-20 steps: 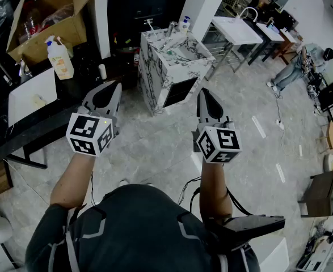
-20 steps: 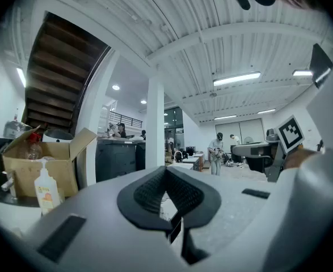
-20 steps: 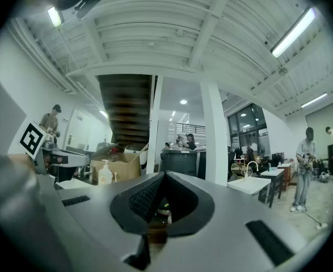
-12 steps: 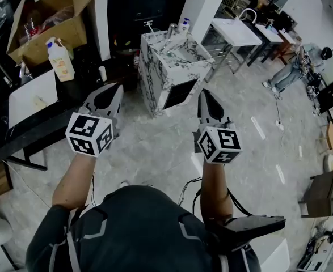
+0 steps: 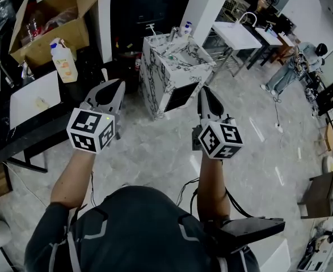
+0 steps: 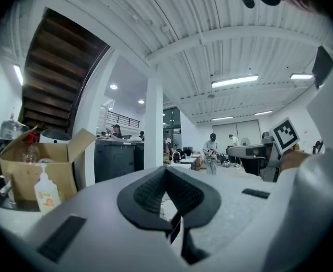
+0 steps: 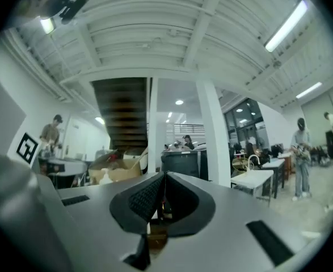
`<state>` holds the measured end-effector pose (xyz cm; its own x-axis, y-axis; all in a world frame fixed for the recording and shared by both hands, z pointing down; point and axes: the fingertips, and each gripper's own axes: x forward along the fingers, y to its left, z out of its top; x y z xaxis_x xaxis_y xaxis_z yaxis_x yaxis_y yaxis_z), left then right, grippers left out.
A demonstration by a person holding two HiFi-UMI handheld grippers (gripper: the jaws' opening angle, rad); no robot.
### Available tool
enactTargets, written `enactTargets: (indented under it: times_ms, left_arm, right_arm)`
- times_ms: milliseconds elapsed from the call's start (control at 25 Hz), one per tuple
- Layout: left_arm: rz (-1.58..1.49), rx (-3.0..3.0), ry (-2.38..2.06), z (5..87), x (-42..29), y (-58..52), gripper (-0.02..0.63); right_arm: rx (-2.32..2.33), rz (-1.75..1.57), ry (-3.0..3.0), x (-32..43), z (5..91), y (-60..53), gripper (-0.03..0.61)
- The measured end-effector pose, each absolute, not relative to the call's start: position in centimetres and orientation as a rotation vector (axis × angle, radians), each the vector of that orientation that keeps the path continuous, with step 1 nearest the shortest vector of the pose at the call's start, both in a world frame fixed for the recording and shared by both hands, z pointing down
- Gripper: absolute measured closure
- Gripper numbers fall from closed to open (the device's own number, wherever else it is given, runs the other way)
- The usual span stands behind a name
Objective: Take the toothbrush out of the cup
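Grippers: left gripper [image 5: 116, 85] and right gripper [image 5: 202, 90] are pointing level, side by side, held out over the grey floor [image 5: 155, 146].
Left jaws: pads are pressing flat together in the left gripper view; nothing is sitting between them.
Right jaws: pads are meeting tip to tip in the right gripper view; they are holding nothing.
Marker cubes: one marker cube [image 5: 91, 130] is riding at the back of each gripper, just ahead of the forearms.
Sink unit: marble-patterned sink unit [image 5: 180, 89] is standing ahead, between the lines of the two grippers and apart from both.
Cup: small grey cup [image 5: 172, 32] is standing at the far edge of the unit's top, well apart from both grippers.
Toothbrush: toothbrush is showing too small to make out.
Left side: open cardboard box [image 5: 53, 16] is sitting on a dark surface, a soap bottle [image 5: 64, 61] standing just beside it.
Right side: white table [image 5: 240, 32] is standing beyond the unit; a person [image 5: 291, 69] is standing further off.
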<state>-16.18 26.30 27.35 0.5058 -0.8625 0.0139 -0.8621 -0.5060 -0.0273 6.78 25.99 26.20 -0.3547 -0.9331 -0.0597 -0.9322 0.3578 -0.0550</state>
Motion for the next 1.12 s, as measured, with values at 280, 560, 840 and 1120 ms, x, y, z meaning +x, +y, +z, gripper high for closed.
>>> enactTargets:
  times_ms: [280,560,840,1120]
  left_arm:
    - [-0.094,-2.650,1.552,27.9,-18.3,25.7,0.604]
    - [-0.046,-2.707,1.518,28.0,-19.6,24.1,0.604]
    - [-0.070,-2.674,1.580,29.1,-19.0,19.7,0.604]
    - [-0.073,-2.653,1.627,29.4,-16.7,11.8,0.606]
  right_arm:
    - [-1.539,-0.415,2.322,4.1,28.2,24.2,0.552]
    - [-1.582,-0.188,2.530,2.3,28.0,23.4,0.551]
    - [-1.623,-0.054,2.568,3.4,28.3,18.8,0.551]
    - [-1.574,0.045,2.627,5.4,27.7,10.4,0.551]
